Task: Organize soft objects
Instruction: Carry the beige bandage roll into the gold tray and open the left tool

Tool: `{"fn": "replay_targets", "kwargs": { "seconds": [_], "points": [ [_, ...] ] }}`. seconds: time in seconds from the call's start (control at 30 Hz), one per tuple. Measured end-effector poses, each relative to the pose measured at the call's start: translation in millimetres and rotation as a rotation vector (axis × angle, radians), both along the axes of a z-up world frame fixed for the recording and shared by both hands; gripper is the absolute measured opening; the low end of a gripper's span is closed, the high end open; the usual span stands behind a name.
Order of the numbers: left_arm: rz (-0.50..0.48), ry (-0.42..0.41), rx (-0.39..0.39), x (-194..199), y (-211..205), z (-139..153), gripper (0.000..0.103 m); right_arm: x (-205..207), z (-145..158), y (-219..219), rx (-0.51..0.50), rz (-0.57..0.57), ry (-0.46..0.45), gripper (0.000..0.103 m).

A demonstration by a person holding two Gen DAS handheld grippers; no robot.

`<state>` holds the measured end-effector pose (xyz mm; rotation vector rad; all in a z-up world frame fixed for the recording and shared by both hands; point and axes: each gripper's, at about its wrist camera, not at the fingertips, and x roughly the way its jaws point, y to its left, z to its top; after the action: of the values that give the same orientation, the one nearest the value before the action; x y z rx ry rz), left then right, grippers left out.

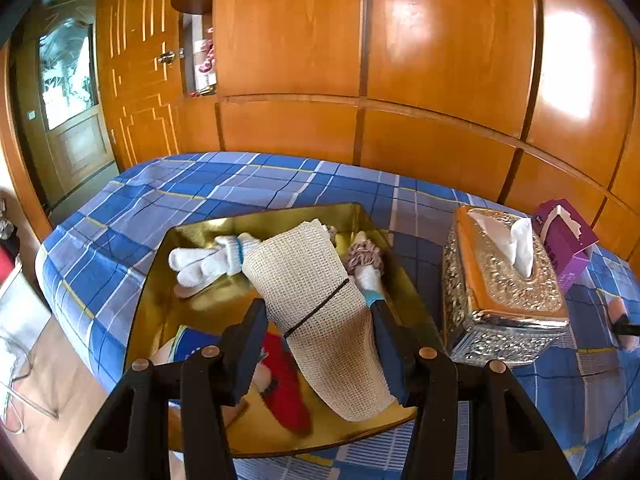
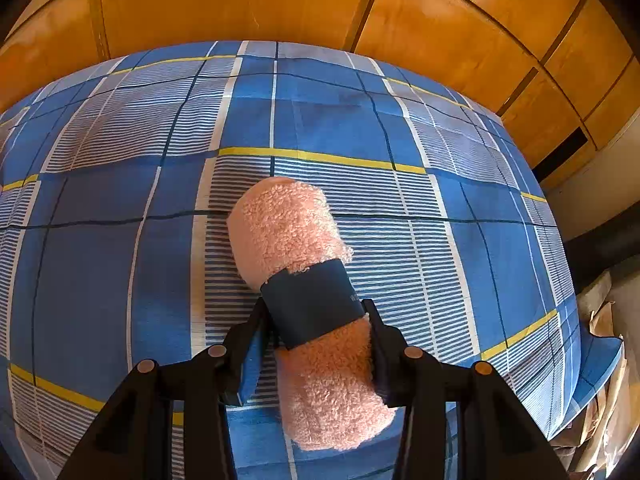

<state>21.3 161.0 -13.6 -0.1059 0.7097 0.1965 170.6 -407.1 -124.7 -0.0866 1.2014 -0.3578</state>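
Note:
In the left wrist view a gold tray [image 1: 280, 216] on the bed holds white socks [image 1: 204, 260], a red sock [image 1: 286, 380], a mauve knitted piece [image 1: 362, 258] and a blue-and-white item [image 1: 192, 344]. My left gripper [image 1: 318, 312] is shut on a rolled beige mesh cloth [image 1: 304, 276] with a black band, held over the tray. In the right wrist view my right gripper [image 2: 316, 312] is closed around a rolled pink towel [image 2: 284, 224] with a dark blue band, lying on the bed.
A blue plaid bedsheet [image 2: 120, 248] covers the bed. An ornate silver tissue box [image 1: 504, 288] and a purple tissue box [image 1: 568, 240] stand right of the tray. Wooden wardrobe panels [image 1: 440, 40] rise behind. The bed's edge drops at the left [image 1: 52, 264].

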Motion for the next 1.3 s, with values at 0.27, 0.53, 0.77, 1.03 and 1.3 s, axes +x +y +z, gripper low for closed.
{"fn": "replay_targets", "kwargs": {
  "seconds": [0.27,0.53,0.77,1.03,1.3],
  "points": [
    [0.037,0.031,-0.025,-9.9,20.1,-13.0,0.053,0.5,-2.0,2.9,-0.019,-0.005,-0.003,0.043],
    [0.208,0.027,-0.222,-33.7,88.3,-13.9,0.053,0.8,-1.9,4.8,-0.033,0.003,0.0,0.043],
    [0.223,0.041,-0.359,-37.1,104.0,-25.0,0.053,0.4,-2.0,5.4,-0.04,0.008,0.001,0.043],
    [0.173,0.042,-0.458,3.7,100.5,-18.8,0.053,0.0,-2.1,6.5,-0.042,0.009,0.002,0.043],
    [0.218,0.098,-0.43,64.1,116.0,-33.8,0.061,-0.1,-2.4,8.3,-0.054,0.015,0.005,0.043]
  ]
}}
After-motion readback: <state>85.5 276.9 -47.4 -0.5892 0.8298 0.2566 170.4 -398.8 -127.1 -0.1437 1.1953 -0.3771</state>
